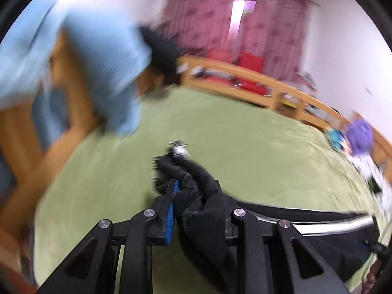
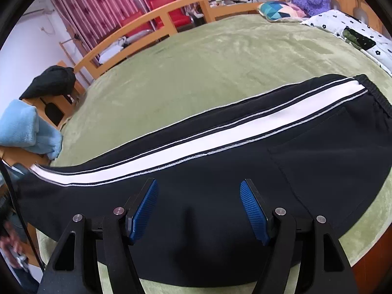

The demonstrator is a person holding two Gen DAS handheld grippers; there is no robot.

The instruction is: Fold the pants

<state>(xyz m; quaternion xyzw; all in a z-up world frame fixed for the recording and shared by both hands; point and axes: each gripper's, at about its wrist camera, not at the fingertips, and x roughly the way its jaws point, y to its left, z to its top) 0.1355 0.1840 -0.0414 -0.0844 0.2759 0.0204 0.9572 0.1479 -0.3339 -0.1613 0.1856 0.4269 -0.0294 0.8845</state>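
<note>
Now the pants [image 2: 220, 152] are seen laid out long across the green bedspread [image 2: 208, 61], their white side stripe [image 2: 171, 150] running from about eight o'clock, near the hem, up to two o'clock, where the elastic waistband [image 2: 377, 93] sits. That long axis is what the coming fold is judged to turn on: hem end to be carried along the stripe toward the waistband.

The right gripper [image 2: 198, 208] is held just over the dark cloth at six o'clock of its view, jaws wide apart, blue pads on either side of a low ridge of fabric, nothing pinched.

The left gripper [image 1: 193, 196] is clamped on a bunched wad of black fabric [image 1: 196, 196], lifted clear of the bedspread; the rest of the garment is seen trailing off toward four o'clock, stripe showing. The picture is smeared with motion blur, so which part of the leg is held cannot be told for certain; the hem end is the likely guess. The left hand is thus the nearer to the hem, the right to the mid-leg.

A blue towel [image 2: 27, 129] lies at nine o'clock, well apart.
</note>
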